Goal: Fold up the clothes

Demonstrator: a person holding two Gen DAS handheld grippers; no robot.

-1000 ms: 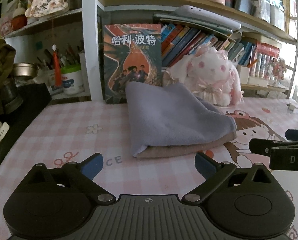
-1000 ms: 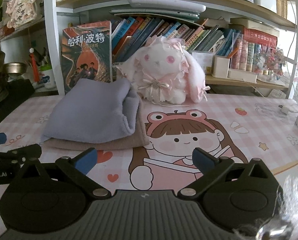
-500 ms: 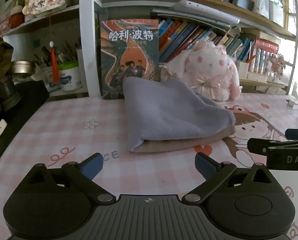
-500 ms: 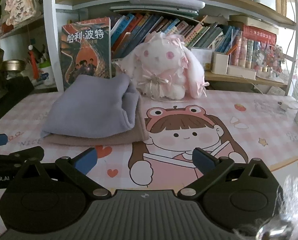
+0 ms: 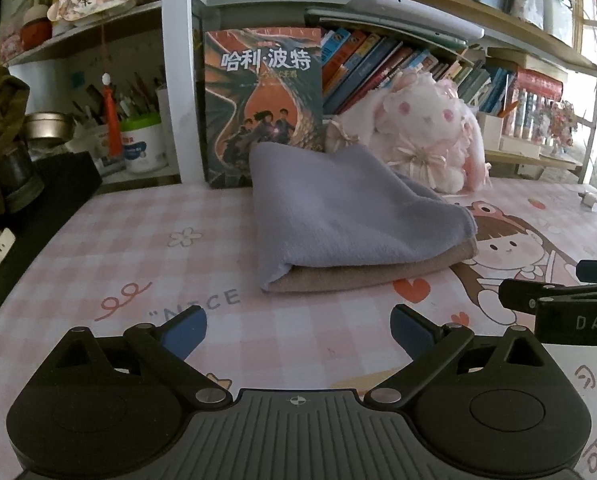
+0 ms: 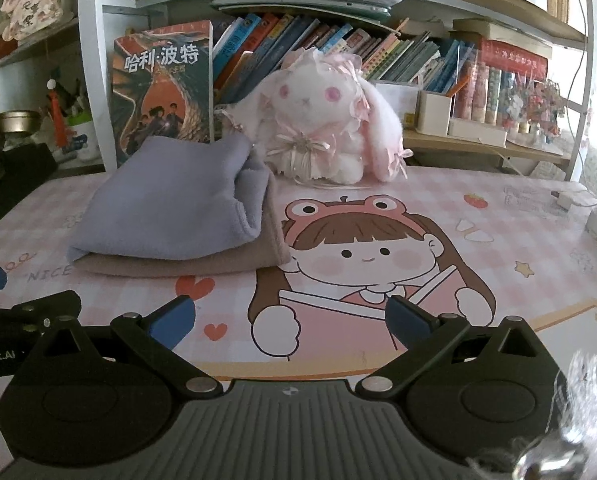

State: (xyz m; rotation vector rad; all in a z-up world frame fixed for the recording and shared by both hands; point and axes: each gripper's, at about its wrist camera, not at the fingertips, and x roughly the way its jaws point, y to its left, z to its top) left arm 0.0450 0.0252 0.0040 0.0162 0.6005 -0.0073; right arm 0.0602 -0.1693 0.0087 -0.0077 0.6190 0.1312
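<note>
A folded lavender cloth (image 5: 350, 220) lies on top of a folded tan cloth (image 5: 378, 274) on the pink checked desk mat (image 5: 138, 248). The same stack shows in the right wrist view, lavender cloth (image 6: 174, 204) over tan cloth (image 6: 186, 266), left of centre. My left gripper (image 5: 298, 330) hovers open in front of the stack, nothing between its blue-tipped fingers. My right gripper (image 6: 290, 320) is open too, over the cartoon girl print (image 6: 362, 256), to the right of the stack. Each gripper's finger shows at the edge of the other's view.
A white plush rabbit (image 6: 322, 128) sits behind the stack, next to an upright book (image 5: 262, 100) and a shelf of books (image 6: 338, 52). Black items (image 5: 30, 208) crowd the desk's left edge. A charger and cable (image 6: 578, 200) lie at the far right.
Both grippers have drawn back slightly and tilted, so the cloth stack sits a little farther off in both views. The stack itself has not moved and both grippers stay open.
</note>
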